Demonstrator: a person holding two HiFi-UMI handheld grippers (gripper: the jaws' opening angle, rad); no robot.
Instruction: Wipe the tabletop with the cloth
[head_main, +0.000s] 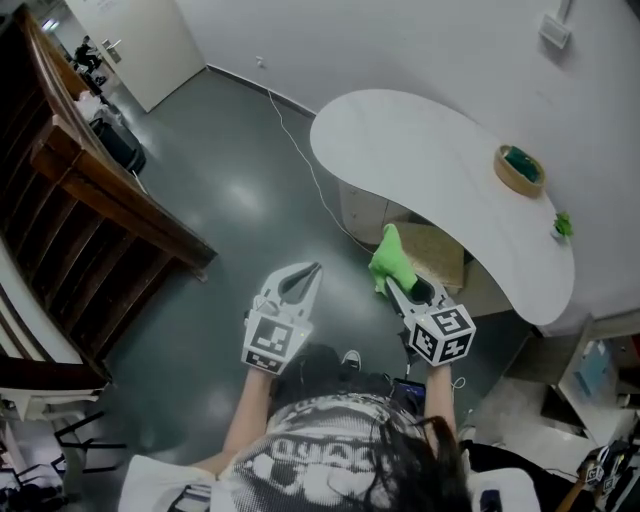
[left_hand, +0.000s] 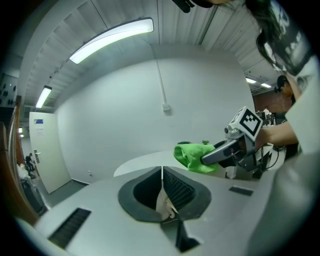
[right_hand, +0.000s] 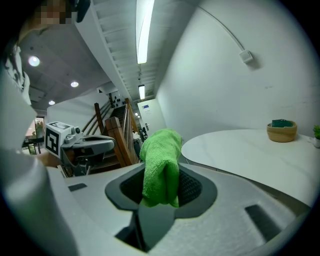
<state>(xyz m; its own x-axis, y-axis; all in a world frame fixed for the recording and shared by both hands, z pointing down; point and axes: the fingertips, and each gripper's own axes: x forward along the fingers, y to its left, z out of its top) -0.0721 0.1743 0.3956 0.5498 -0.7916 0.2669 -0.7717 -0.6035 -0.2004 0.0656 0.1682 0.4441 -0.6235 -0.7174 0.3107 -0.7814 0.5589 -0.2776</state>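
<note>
A curved white table (head_main: 420, 150) carries two things at its right end: a round tan bowl (head_main: 520, 170) with something green inside, and a small green plant (head_main: 563, 225) near it at the table's edge.

Fuzzy green cloth (right_hand: 161, 165) (microfibre, by the nap) in the right claw (right_hand: 161, 192), matt grey plastic; desk (head_main: 430, 160) smooth white, floor (head_main: 220, 190) glossy, railing (head_main: 90, 178) dark wood.

- White short-sleeved shirt (head_main: 300, 470) with bold black print; dark hair (head_main: 420, 465).
- Pale grey left gripper (head_main: 308, 272), with a black-and-white marker cube (head_main: 272, 340).
- Matching right gripper (head_main: 392, 284), with black ribbed jaw linings.
</note>
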